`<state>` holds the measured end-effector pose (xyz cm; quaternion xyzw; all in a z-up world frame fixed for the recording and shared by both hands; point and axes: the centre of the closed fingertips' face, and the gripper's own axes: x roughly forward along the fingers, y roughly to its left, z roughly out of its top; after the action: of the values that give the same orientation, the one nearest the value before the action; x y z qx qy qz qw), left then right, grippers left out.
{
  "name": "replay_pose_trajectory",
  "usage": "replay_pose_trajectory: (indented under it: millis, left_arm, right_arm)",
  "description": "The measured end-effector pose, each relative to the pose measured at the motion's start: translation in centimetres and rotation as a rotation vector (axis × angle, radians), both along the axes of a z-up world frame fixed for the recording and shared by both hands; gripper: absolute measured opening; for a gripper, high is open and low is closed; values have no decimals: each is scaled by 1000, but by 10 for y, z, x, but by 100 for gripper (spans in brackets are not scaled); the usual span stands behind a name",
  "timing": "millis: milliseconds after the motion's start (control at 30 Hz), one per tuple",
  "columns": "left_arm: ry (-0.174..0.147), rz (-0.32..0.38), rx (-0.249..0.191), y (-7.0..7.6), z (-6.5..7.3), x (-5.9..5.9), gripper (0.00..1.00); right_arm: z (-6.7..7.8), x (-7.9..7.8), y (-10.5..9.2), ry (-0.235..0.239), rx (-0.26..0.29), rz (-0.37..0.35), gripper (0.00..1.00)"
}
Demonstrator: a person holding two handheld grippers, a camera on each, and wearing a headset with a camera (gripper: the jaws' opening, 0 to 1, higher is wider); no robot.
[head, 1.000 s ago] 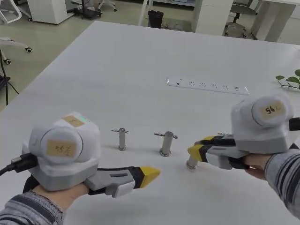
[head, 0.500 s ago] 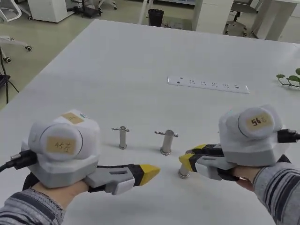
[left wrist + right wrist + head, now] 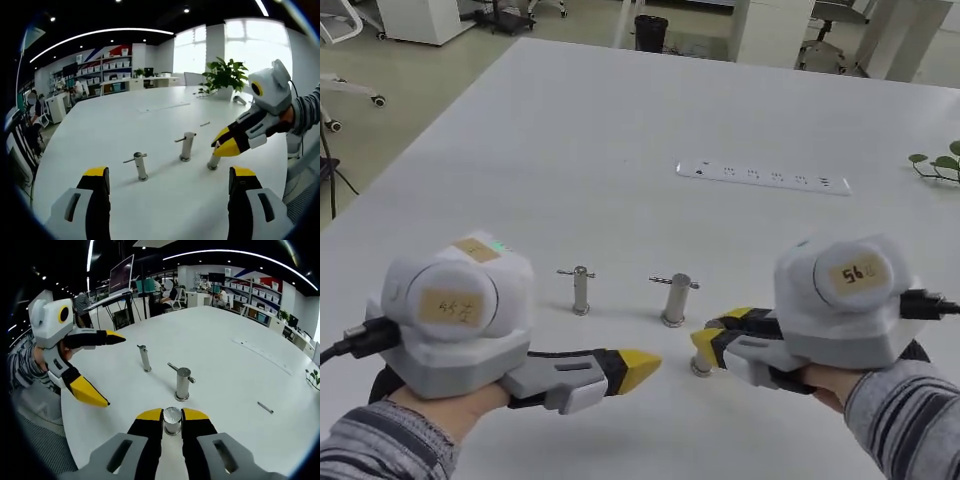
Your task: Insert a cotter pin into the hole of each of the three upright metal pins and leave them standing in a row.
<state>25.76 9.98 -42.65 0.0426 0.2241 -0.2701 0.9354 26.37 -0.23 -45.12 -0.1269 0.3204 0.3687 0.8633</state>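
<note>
Left gripper [image 3: 638,367] hangs spread wide, empty. First pin [image 3: 580,290] and second pin [image 3: 674,300] stand fitted. Third pin [image 3: 173,421], nearer us, is pinched at its head by the right gripper [image 3: 708,345]. I'd set it upright in line, hole unblocked, then fetch the loose cotter [image 3: 265,407] lying well apart.

Bright, even indoor light covers the head view, and the white table [image 3: 620,130] reads as pale grey with no hard glare. Shadows on it are soft and faint. Focus is sharp from the near edge to the far one, with no motion blur. Both gripper views are fisheye, so the table's edges bow and the room curves toward the frame edges. In the left gripper view, windows [image 3: 250,45] at upper right are blown out to white. In the right gripper view, a ceiling light strip [image 3: 225,255] arcs across the top, and the flat top of the metal pin [image 3: 173,415] at lower centre shines.
</note>
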Motion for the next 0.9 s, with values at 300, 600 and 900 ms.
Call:
replay_pose_trajectory:
  millis: [300, 600, 900]
  left_arm:
    - [6, -4, 8, 0, -2, -1, 99]
    - [3, 1, -3, -1, -1, 0, 99]
    - [-4, -3, -8, -3, 0, -1, 99]
  right_arm:
    - [-2, -2, 1, -31, -24, 23, 10]
    - [4, -6, -10, -2, 22, 30, 24]
    - [11, -10, -36, 14, 5, 83, 28]
